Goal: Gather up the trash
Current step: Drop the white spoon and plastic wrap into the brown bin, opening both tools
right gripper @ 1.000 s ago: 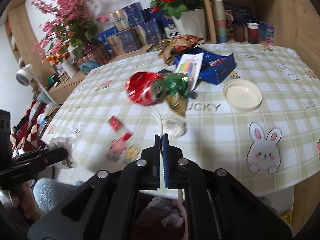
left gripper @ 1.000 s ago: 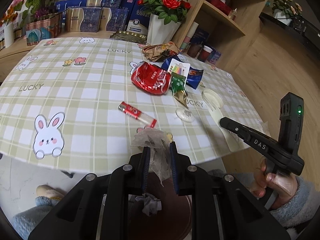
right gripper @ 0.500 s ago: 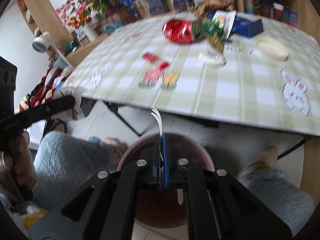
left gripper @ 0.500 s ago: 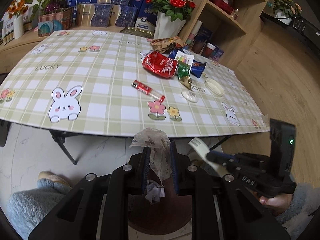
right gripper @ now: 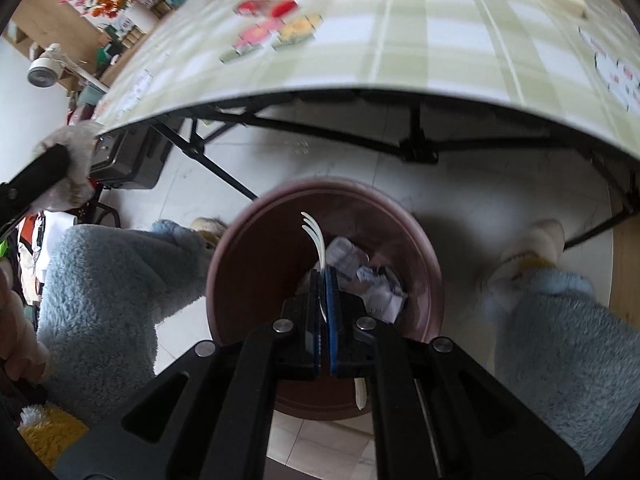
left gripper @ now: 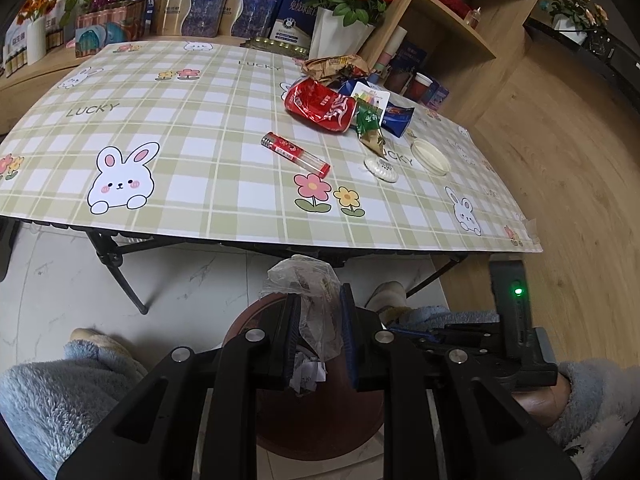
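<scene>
Left claw: the left claw point(left gripper: 320, 316) is clenched on a crumpled clear plastic wrapper point(left gripper: 310, 292), which sticks up above the pads and hangs between them, over the bin.
Right claw: the right claw point(right gripper: 325, 292) is clamped tight on a white plastic fork point(right gripper: 316, 240), tines up and curving left, directly above the bin's mouth (its handle end shows below the claw).
Bin: a round reddish-brown trash bin point(right gripper: 248, 248) stands on the pale tiled floor point(left gripper: 192, 280) just in front of the desk edge; crumpled white paper point(right gripper: 376, 280) lies inside.
Person: fuzzy light-blue trouser legs point(right gripper: 108, 280) flank the bin on both sides, with cream slippers point(right gripper: 540, 240) on the floor; a hand in a matching blue sleeve point(left gripper: 588, 392) holds the right claw's handle at the right of the left wrist view.
Desk: the folding desk point(left gripper: 200, 152) has a green plaid cover with rabbits, flowers and "LUCKY".
On the desk, near: a red and clear tube point(left gripper: 294, 152), a clear ribbed lid point(left gripper: 382, 169) and a flat cream lid point(left gripper: 430, 155).
On the desk, farther: a crushed red can point(left gripper: 320, 105), a green foil wrapper point(left gripper: 370, 126), a blue packet point(left gripper: 394, 114) and a brown crumpled wrapper point(left gripper: 334, 66), close together.
Behind: a white vase of red roses point(left gripper: 340, 12), boxed goods, and wooden shelves point(left gripper: 452, 28).
</scene>
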Motion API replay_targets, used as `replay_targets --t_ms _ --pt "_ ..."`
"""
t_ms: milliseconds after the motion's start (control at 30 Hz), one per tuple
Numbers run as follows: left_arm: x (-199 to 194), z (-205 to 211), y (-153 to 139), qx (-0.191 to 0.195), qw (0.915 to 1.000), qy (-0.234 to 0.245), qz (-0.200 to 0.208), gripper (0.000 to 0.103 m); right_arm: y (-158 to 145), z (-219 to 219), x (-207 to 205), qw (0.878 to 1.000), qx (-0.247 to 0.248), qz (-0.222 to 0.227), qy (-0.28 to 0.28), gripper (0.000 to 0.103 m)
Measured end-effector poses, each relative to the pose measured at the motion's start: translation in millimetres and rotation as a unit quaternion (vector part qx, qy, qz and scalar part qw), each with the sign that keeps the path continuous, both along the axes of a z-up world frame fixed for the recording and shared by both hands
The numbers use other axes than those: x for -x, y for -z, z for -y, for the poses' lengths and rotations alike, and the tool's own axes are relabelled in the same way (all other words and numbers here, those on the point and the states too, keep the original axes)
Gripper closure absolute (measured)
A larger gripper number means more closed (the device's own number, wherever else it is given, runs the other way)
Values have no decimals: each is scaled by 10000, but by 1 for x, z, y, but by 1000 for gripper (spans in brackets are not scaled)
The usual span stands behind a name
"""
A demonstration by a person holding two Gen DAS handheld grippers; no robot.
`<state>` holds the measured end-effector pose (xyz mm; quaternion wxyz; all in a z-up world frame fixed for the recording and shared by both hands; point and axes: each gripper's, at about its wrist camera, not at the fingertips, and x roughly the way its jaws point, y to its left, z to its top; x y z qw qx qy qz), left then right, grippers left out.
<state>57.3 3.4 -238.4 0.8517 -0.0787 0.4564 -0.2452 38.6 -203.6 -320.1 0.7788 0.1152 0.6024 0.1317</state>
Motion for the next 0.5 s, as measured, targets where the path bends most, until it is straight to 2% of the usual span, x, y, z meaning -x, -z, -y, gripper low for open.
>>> replay_targets --t_ms 167,233,267,300,333,433,467,500 --pt "-1 0 2 -7 10000 -6 -28 84 11 3 -2 9995 141 -260 105 96" --pt "-1 0 3 -9 10000 -11 -50 84 15 4 -2 9992 156 -323 157 92" --pt "-1 0 3 -10 10000 -10 -55 84 15 5 -4 9991 170 -334 180 87" --pt "-2 0 4 -11 10000 -8 -63 84 16 6 -4 9991 187 -334 203 76" --pt "-2 0 4 -12 10000 -4 -67 84 14 7 -4 9991 193 -296 235 72" --pt "-2 0 6 -21 10000 16 -83 84 9 10 -5 9992 244 -179 274 69" --pt "-2 1 6 -29 9999 21 -93 84 8 11 -5 9991 263 -139 295 62" --pt "-2 1 7 -36 9999 26 -106 84 6 11 -6 9991 285 -84 319 48"
